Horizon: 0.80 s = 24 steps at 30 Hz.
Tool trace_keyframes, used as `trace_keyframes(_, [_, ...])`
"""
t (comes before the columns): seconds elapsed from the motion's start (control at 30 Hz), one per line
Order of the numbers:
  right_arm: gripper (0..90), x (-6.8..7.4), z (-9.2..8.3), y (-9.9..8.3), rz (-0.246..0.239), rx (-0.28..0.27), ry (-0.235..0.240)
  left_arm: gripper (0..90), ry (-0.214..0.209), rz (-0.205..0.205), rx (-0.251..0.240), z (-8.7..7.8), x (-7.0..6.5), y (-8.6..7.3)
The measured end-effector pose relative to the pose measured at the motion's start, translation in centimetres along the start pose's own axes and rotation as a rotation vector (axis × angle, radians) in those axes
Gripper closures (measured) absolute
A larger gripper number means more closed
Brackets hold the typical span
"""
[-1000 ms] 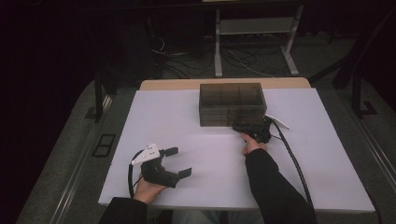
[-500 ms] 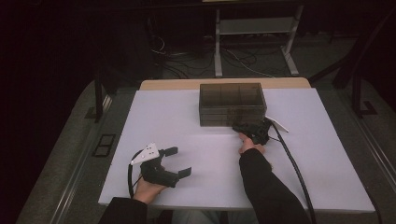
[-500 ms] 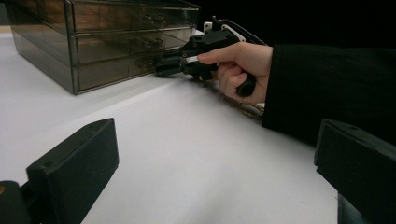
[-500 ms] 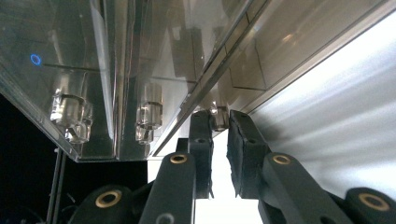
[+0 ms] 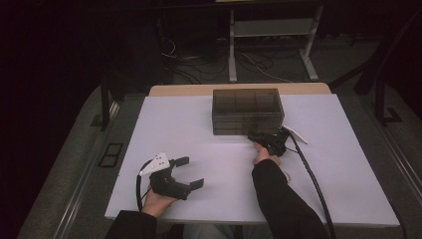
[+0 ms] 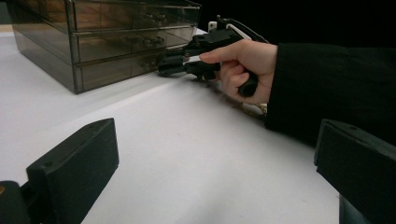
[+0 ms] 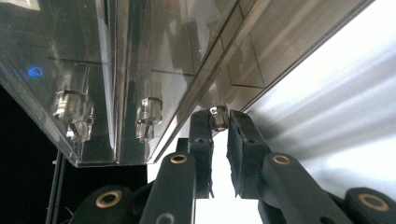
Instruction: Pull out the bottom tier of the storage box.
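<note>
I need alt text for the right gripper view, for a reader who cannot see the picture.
The right gripper has its two black jaws closed on a small clear knob of the lowest drawer of a smoky transparent drawer box. Two more clear knobs show on the drawers beside it, and the white table lies at the right.

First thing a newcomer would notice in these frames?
The smoky transparent drawer cabinet at the far middle of the white table, with the right gripper at its bottom right drawer. In the right gripper view its jaws pinch that drawer's clear knob. The left gripper rests near the front left edge, jaws wide open and empty.
</note>
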State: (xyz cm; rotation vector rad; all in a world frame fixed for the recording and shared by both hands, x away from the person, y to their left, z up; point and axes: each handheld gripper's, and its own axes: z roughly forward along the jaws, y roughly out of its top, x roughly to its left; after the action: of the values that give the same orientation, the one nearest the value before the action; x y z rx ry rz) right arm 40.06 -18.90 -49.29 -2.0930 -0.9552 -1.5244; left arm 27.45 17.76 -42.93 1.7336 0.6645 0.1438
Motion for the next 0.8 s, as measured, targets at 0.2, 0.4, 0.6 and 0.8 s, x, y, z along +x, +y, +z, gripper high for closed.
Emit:
trace_keyframes(0.2, [79.1,-0.3,-0.3,-0.6,0.01,-0.008,0.015,0.0,0.004,0.001,0.007,0.0,0.0,0.0])
trace_keyframes(0.4, [79.0,-0.6,-0.9,-1.2,0.022,-0.011,0.028,0.0,0.007,0.001,0.01,0.1,0.0,0.0])
trace_keyframes(0.6, [79.0,-0.7,-1.4,-1.8,0.027,-0.013,0.026,0.0,0.008,0.002,0.012,0.1,0.0,0.0])
trace_keyframes(0.8, [78.9,-0.6,-1.7,-2.2,0.019,-0.013,0.014,0.0,0.011,-0.003,0.013,0.1,0.1,0.0])
